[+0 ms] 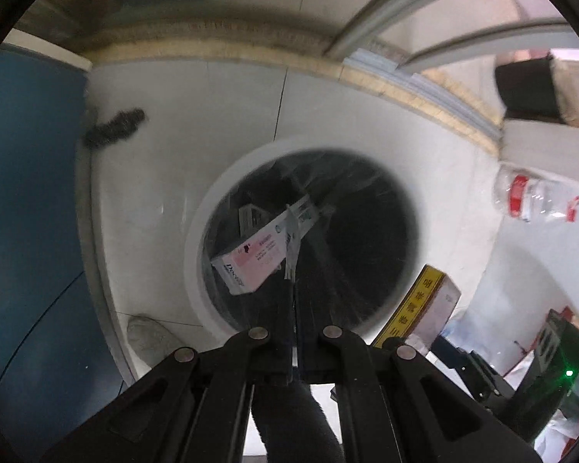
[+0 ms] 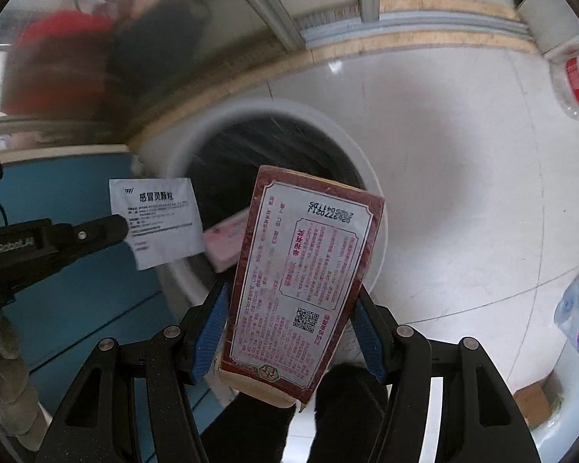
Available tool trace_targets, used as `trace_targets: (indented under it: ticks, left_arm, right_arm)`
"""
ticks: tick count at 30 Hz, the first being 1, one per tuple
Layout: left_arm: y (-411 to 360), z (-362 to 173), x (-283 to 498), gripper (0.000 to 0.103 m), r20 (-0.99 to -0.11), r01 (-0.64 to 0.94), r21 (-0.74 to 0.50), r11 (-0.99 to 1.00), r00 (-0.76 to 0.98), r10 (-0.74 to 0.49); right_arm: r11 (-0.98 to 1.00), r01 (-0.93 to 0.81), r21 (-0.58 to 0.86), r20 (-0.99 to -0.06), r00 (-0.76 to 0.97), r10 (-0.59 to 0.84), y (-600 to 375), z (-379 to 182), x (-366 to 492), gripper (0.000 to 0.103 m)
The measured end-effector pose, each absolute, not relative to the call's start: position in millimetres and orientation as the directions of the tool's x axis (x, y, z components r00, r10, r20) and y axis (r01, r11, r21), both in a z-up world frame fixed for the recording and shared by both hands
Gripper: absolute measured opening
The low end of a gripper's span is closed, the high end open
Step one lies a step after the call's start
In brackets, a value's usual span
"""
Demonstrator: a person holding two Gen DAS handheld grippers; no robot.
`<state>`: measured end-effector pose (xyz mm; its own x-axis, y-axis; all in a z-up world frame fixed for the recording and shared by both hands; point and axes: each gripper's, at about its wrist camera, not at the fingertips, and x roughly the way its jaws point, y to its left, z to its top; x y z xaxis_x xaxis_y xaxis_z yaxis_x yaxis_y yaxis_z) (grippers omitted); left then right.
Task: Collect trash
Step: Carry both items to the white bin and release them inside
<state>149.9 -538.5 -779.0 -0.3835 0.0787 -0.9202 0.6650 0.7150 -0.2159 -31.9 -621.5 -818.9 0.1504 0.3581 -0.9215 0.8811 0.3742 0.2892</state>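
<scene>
A white bin (image 1: 196,254) with a dark liner stands on the floor below both grippers; it also shows in the right wrist view (image 2: 166,154). A pink-and-white box (image 1: 250,258) lies inside it. My left gripper (image 1: 294,270) is shut on a thin white sachet (image 1: 297,231), held edge-on over the bin mouth; the right wrist view shows the sachet (image 2: 162,223) flat-on at the left gripper's fingertips (image 2: 112,225). My right gripper (image 2: 293,308) is shut on a red-and-white box (image 2: 304,270), held over the bin's near rim; that box also shows in the left wrist view (image 1: 420,305).
A clear plastic bottle with a red label (image 1: 536,200) lies on the white floor to the right, also in the right wrist view (image 2: 574,81). A blue mat (image 1: 27,212) lies left of the bin. A dark fuzzy object (image 1: 115,127) and a grey lump (image 1: 150,335) lie near it.
</scene>
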Motion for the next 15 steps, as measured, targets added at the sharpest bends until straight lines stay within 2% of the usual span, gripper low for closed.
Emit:
trace_targets:
  ticks: [4,9,10,12,13,15]
  left_arm:
    - [-534,-795,143,0.0,-0.91,0.687,-0.201,0.699,-0.395,0.127]
    - [-535,-788,141,0.003,-0.923,0.717,-0.158,0.679,-0.351,0.156]
    - [-534,-785,142,0.003,-0.937,0.716,-0.096,0.692,-0.299,0.179]
    - [-533,-773,142,0.005,-0.946,0.745,-0.08,0.662,-0.265,0.184]
    - [-532,-765,142,0.008,-0.953,0.756,-0.069,0.651,-0.244,0.182]
    - [-530,-751,141,0.032,-0.958,0.779,-0.059,0.625,-0.22,0.184]
  right_arm:
    - [0.366,0.89,0.273,-0.92,0.13,0.369,-621,-857,-36,0.063]
    - [0.36,0.89,0.279,-0.905,0.118,0.409,-619,-872,-37,0.066]
    - [0.366,0.889,0.275,-0.906,0.112,0.409,-614,-872,-36,0.068]
    - [0.372,0.888,0.27,-0.907,0.105,0.408,-615,-871,-34,0.086]
    - [0.381,0.886,0.264,-0.912,0.101,0.397,-616,-866,-34,0.097]
    - [0.404,0.882,0.241,-0.925,0.083,0.37,-615,-857,-30,0.101]
